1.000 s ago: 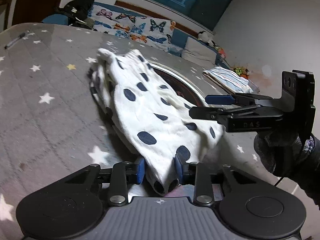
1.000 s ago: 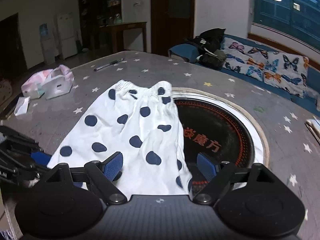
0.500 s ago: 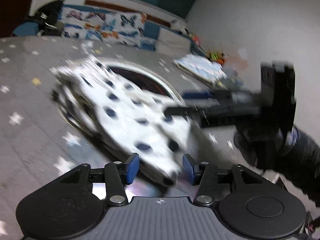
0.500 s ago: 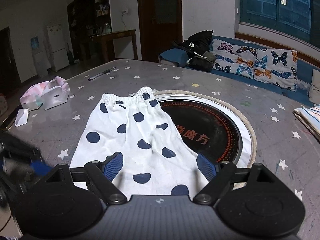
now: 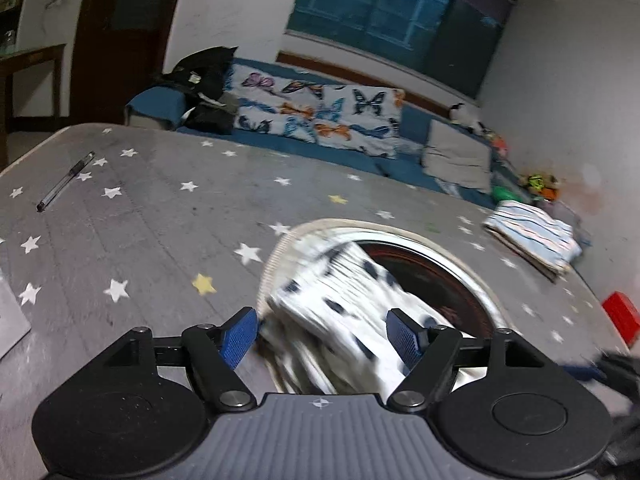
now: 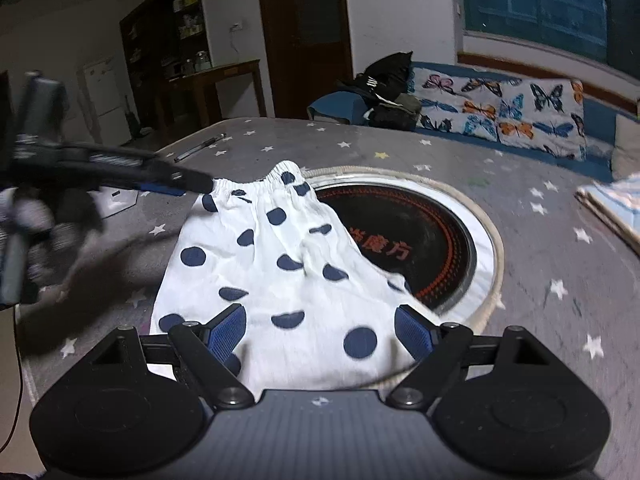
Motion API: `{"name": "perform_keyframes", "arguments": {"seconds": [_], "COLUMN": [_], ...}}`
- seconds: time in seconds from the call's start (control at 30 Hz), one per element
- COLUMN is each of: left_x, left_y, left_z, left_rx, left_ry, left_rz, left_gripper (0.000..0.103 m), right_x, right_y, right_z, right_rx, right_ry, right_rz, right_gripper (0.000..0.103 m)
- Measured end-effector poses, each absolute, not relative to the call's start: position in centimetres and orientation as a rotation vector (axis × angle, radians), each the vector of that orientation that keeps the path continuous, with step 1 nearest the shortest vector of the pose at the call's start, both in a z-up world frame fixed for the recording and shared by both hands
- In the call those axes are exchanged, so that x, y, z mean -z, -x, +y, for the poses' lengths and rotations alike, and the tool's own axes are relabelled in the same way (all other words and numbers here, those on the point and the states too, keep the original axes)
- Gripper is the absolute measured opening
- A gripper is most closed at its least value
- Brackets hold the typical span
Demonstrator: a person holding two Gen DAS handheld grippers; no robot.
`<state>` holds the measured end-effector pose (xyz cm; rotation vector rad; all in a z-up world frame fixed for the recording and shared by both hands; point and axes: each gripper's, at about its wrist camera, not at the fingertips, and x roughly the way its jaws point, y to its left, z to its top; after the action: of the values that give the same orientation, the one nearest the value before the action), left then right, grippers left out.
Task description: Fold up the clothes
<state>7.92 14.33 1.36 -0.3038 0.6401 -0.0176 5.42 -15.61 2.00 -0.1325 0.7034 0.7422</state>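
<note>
Fingers (image 6: pixel 226 330) of both grippers spread apart over the spotted shorts (image 6: pixel 276 264).

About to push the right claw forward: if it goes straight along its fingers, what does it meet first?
Most likely the polka-dot shorts, which lie flat right between and ahead of the open right claw; depth is hard to judge.

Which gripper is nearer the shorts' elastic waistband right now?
Left. The left gripper has its tips at the waistband corner; the right gripper hovers over the hem end, opposite.
</note>
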Motion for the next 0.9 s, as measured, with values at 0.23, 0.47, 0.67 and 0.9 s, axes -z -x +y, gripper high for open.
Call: {"name": "perform_keyframes", "arguments": {"seconds": [0.23, 0.47, 0.67, 0.9], "left_x": [1.2, 1.8, 1.5, 1.0], "left_y": [-10.4, -9.4, -7.0, -2.1], "left_z": [15.6, 16.2, 16.5, 15.9], "left_rx": [0.059, 0.091, 0.076, 0.038], "left_ry": [0.363, 0.371, 0.404, 0.476], "left_rz": [0.688, 0.686, 0.689, 0.683], "left_gripper": [0.068, 0.039, 0.035, 0.032], "right_x": [-0.2, 0.8, 1.0, 1.1], "right_y": [-5.4, -7.0, -8.5, -10.3], "right_z": [-16.8, -17.4, -16.9, -15.6], "right_rx": [-0.71, -0.68, -0.667, -0.681], "right_ry": [0.058, 0.005, 0.024, 0.076], "right_rz": [0.783, 0.8, 0.782, 0.777], "right_gripper": [0.083, 0.083, 0.083, 0.083]}}
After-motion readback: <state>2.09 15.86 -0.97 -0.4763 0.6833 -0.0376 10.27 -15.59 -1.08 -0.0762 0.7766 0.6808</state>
